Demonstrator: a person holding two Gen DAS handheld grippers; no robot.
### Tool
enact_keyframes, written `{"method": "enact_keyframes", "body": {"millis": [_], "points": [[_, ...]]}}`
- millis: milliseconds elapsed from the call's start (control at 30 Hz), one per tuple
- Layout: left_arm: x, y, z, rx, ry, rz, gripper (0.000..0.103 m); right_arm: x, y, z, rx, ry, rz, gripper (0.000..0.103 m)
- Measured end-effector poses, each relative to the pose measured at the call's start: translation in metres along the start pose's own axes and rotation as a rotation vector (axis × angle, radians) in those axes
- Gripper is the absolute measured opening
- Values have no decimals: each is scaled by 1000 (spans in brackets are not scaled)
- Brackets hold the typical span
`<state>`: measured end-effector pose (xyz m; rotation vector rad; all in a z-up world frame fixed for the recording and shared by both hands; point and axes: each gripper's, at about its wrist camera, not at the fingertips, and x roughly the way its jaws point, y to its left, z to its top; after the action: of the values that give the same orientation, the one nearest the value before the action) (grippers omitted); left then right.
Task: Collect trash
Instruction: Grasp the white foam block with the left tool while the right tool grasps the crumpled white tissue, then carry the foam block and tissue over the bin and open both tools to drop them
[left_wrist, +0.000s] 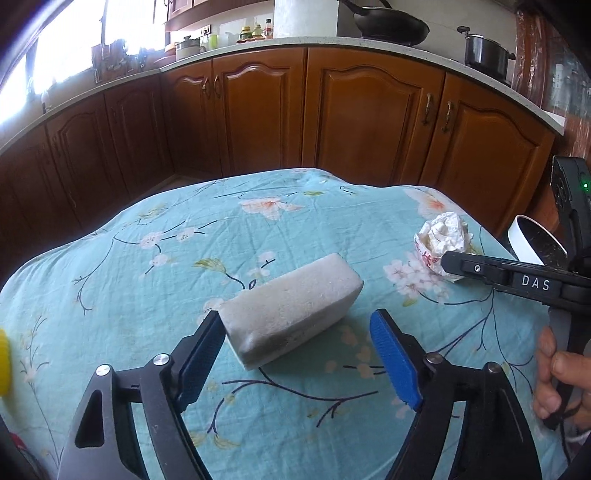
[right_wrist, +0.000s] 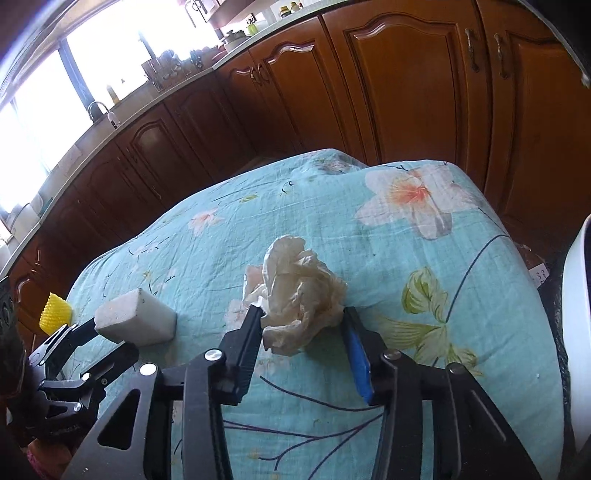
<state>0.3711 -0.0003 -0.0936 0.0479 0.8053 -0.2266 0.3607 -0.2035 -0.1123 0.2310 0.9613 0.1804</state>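
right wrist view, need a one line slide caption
Right hand-held gripper straddles crumpled paper on a floral tablecloth.

The only lettering that reads clearly is "DAS", in white capitals on the black arm of the right tongs (left_wrist: 461, 267), seen at the right of the left wrist view. At the far right of the right wrist view, a small white label (right_wrist: 538, 275) carries marks too small to make out.
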Motion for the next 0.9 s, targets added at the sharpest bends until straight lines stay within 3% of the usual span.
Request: {"method": "enact_keyframes", "body": {"millis": [200,467,533,600,667,900], "points": [[-23,-15,-16,8,24,-4,51,-30,-14,-16,26,-32,13,41],[-9,-18,-8,71,48,108,55,-61,-19,-36,40,-52,46,41],[0,-16,-4,57,72,85,52,-68,-18,-40,40,-60,50,41],[4,-13,-1,41,77,99,39,-74,-19,-44,45,-61,56,41],[1,-13,1,23,74,59,36,-81,-21,-48,44,-64,55,41],[-38,-51,-15,30,43,7,36,-111,-33,-63,33,-102,40,41]]}}
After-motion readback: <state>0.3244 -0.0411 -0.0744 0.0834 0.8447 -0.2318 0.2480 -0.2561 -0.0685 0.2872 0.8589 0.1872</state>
